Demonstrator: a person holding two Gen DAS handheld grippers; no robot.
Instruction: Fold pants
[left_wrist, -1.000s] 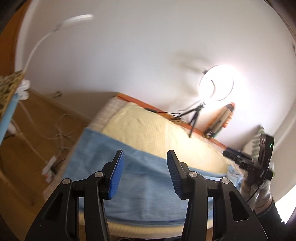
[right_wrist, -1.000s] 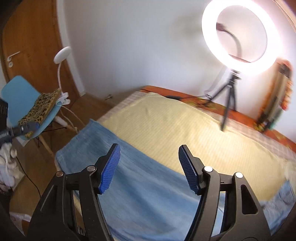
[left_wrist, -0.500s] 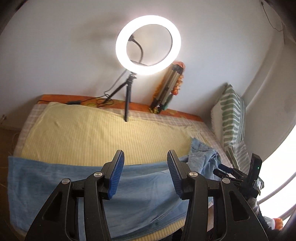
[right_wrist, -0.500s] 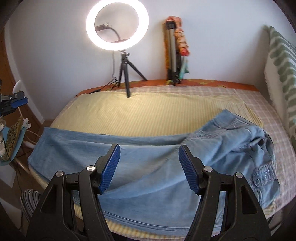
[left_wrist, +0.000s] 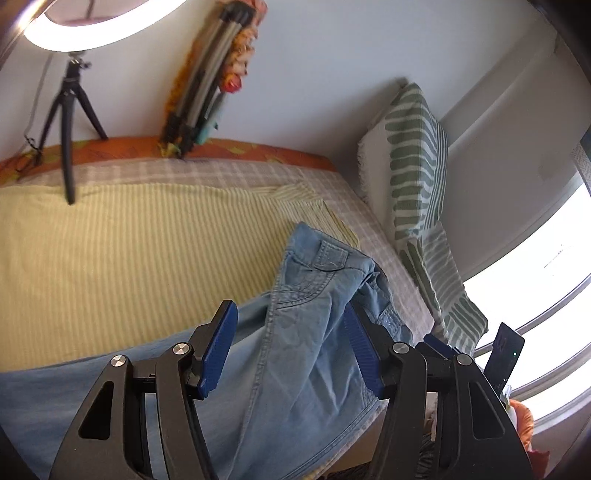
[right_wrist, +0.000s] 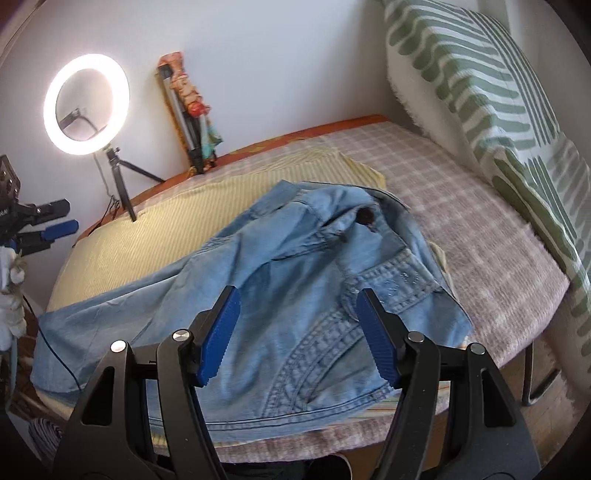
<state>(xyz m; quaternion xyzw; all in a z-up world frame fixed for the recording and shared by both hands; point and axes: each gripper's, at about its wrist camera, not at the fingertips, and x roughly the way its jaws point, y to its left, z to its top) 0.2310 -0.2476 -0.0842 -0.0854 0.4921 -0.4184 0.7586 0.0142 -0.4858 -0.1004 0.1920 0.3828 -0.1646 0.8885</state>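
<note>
Light-blue jeans (left_wrist: 306, 295) lie across the yellow striped sheet (left_wrist: 129, 251) on the bed. Their waist end (right_wrist: 332, 229) is bunched and crumpled at the right, and the legs run off to the left. My left gripper (left_wrist: 289, 310) hovers over the waist end; its jaws are opening, with denim beneath them but nothing pressed between the pads. My right gripper (right_wrist: 298, 295) is open above the back pocket and seat seams (right_wrist: 391, 280), gripping nothing. The left gripper (right_wrist: 48, 221) also shows at the far left of the right wrist view.
A lit ring light on a small tripod (right_wrist: 86, 103) and a folded stand (right_wrist: 188, 122) lean at the wall behind the bed. Green striped pillows (right_wrist: 491, 110) stand at the right. The checked bedcover (right_wrist: 480, 236) ends at the near bed edge. A bright window (left_wrist: 546, 258) is at the right.
Both views swung right along the bed, from the leg ends and the door side to the bunched waist end. The left jaws stand wider apart than before.
</note>
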